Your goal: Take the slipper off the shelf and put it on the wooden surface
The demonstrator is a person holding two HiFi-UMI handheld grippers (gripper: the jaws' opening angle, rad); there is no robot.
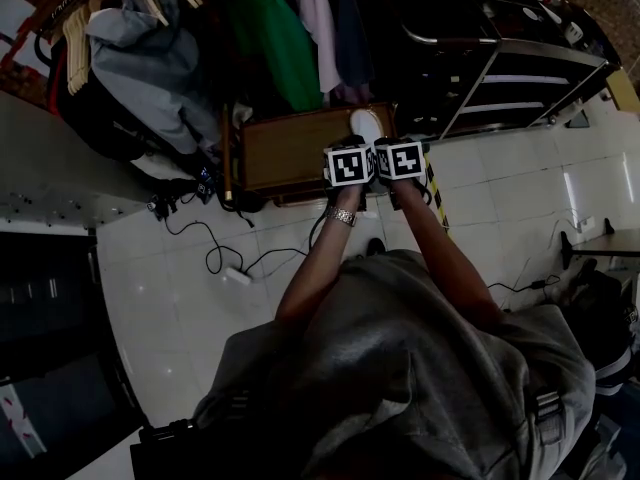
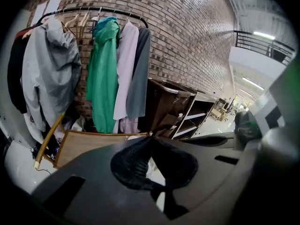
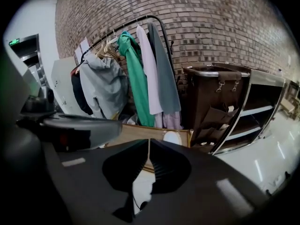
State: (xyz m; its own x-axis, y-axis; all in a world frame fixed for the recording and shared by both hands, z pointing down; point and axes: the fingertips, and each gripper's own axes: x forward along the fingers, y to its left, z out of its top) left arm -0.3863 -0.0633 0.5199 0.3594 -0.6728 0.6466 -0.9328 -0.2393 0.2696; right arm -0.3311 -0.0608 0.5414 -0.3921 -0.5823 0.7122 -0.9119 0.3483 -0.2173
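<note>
A white slipper point(image 1: 365, 125) lies at the right end of the low wooden surface point(image 1: 290, 148), sole up or flat, I cannot tell which. In the right gripper view the slipper point(image 3: 172, 138) shows just past my jaws on the wooden surface point(image 3: 136, 132). Both grippers hang side by side just in front of it. My left gripper point(image 2: 151, 138) has its jaws together with nothing between them. My right gripper point(image 3: 148, 143) is likewise shut and empty. The metal shelf point(image 3: 262, 111) stands to the right.
A clothes rack point(image 2: 93, 11) with a grey hoodie, green jacket point(image 2: 104, 74) and other garments stands behind the wooden surface. A dark brown bin point(image 3: 211, 97) sits beside the shelf. Cables and a power strip point(image 1: 237, 275) lie on the white tiled floor.
</note>
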